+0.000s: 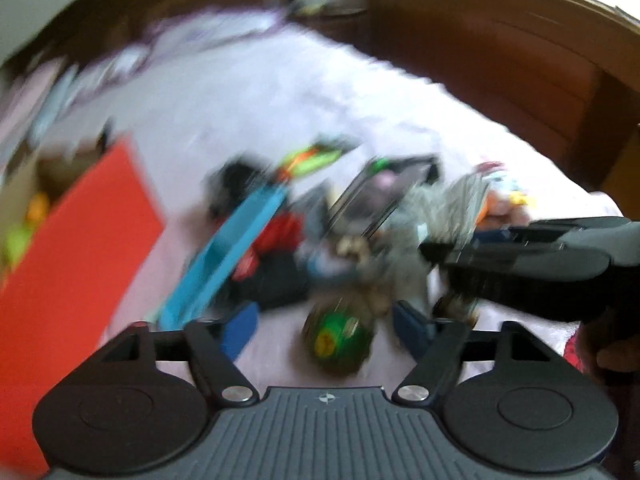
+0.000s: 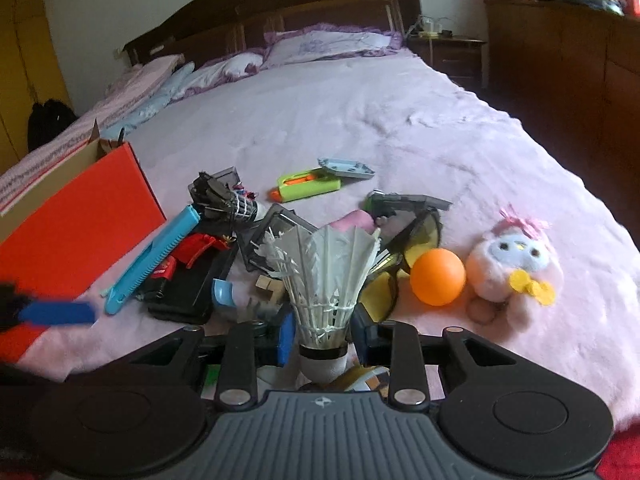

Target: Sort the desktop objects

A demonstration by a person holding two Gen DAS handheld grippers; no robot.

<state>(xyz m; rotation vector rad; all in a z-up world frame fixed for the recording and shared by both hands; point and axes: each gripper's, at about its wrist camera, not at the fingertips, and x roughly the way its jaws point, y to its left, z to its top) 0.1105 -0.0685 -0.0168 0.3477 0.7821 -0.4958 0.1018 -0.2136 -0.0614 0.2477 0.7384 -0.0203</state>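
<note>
Right wrist: shuttlecock between tool fingers.

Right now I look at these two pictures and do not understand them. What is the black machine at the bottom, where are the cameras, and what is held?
There is no robot. A person holds a two-finger gripper in each hand, and each gripper carries a wide-angle camera looking along its fingers. The black shape at the bottom is the gripper itself. The blurred picture comes from the left gripper. It is open, with a green round thing between its fingers. The sharp picture comes from the right gripper, shut on a shuttlecock. On the bed lie an orange ball, a plush toy, glasses, a blue comb and a red box.
</note>
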